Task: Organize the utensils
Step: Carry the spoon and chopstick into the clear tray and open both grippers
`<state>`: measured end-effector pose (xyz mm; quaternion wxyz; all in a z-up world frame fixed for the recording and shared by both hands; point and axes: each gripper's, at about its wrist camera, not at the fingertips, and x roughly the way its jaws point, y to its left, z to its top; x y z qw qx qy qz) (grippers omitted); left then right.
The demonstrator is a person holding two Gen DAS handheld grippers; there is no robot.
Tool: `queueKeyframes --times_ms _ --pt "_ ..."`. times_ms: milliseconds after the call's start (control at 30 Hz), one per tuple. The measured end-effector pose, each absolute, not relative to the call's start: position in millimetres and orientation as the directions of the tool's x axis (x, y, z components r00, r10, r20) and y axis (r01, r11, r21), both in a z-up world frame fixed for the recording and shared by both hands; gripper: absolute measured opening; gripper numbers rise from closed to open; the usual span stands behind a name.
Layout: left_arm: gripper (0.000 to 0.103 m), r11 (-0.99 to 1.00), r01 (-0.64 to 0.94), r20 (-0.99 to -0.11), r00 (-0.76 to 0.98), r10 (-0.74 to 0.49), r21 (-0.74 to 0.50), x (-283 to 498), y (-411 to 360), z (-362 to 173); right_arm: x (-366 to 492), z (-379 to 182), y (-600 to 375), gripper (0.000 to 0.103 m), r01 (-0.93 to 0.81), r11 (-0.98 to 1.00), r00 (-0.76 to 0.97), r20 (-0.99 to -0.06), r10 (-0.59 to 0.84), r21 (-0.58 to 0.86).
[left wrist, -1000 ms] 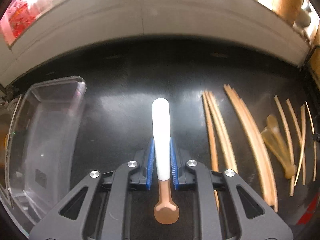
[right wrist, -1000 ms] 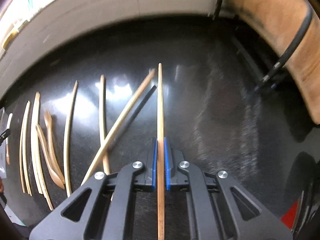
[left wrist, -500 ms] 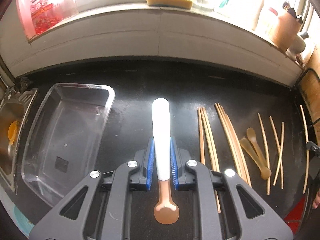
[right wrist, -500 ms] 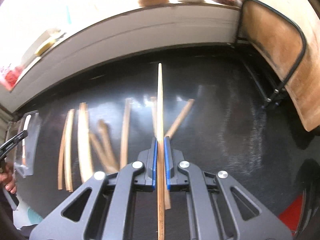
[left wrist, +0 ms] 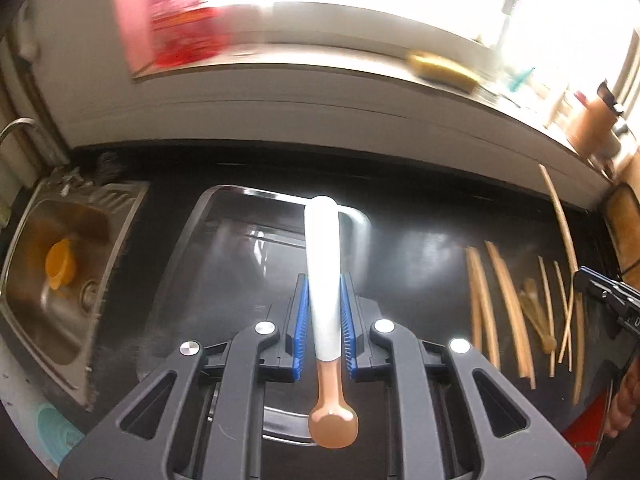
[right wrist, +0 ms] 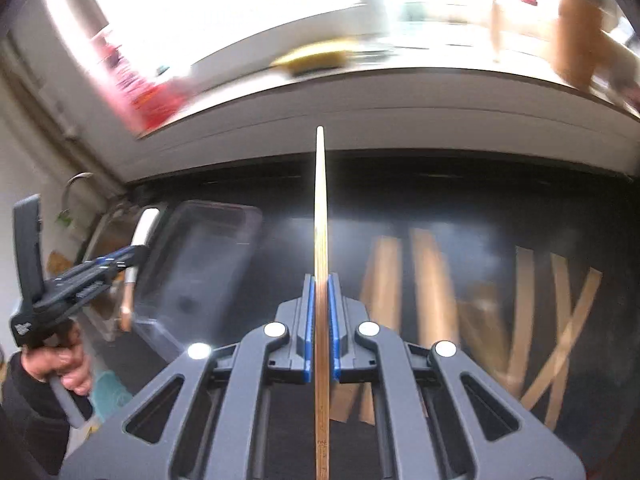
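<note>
Left gripper [left wrist: 325,316] clamped on a white-handled utensil [left wrist: 324,272], blue pads pressed to both sides of the handle; its copper-coloured end [left wrist: 333,426] sticks back toward the camera. The utensil hangs over the clear plastic tray [left wrist: 224,248], which sits on the black counter [left wrist: 420,208] just beside the steel sink [left wrist: 60,280]. An orange plug [left wrist: 60,270] lies in the sink bowl.

Right gripper [right wrist: 319,320] closed on a single wooden chopstick [right wrist: 321,208], held lengthwise, tip pointing at the pale wall behind the counter. It is in the air, above the counter, right of the tray.

Loose wooden chopsticks [left wrist: 512,304] lie in rough rows on the counter, well right of the tray; a couple cross each other. Small wooden spoons [left wrist: 538,316] among them. The right wrist view is badly blurred, so the count is unclear.

Blurred red package [left wrist: 180,12] and yellow sponge [left wrist: 444,68] on the sill.
</note>
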<state>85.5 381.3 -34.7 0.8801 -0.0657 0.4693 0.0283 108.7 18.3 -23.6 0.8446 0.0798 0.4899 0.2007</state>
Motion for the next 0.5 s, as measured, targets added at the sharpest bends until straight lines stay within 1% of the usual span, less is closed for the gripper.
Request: queueKeyframes --times_ms 100,233,367,500 --pt "0.015 0.984 -0.145 -0.834 0.552 -0.002 -0.098 87 421 -40 117 -24 79 0.007 -0.300 0.870 0.388 -0.784 0.485 0.390" --pt "0.015 0.968 -0.184 -0.849 0.527 -0.051 -0.172 95 458 -58 132 -42 155 0.007 -0.294 0.825 0.299 -0.774 0.558 0.482" --pt "0.015 0.960 -0.193 -0.859 0.506 -0.080 -0.203 103 475 -76 138 -68 204 0.008 -0.259 0.818 0.226 -0.792 0.568 0.513" --pt "0.015 0.961 -0.183 -0.881 0.462 -0.102 -0.207 107 479 -91 139 -89 222 0.008 -0.223 0.830 0.179 -0.815 0.551 0.512"
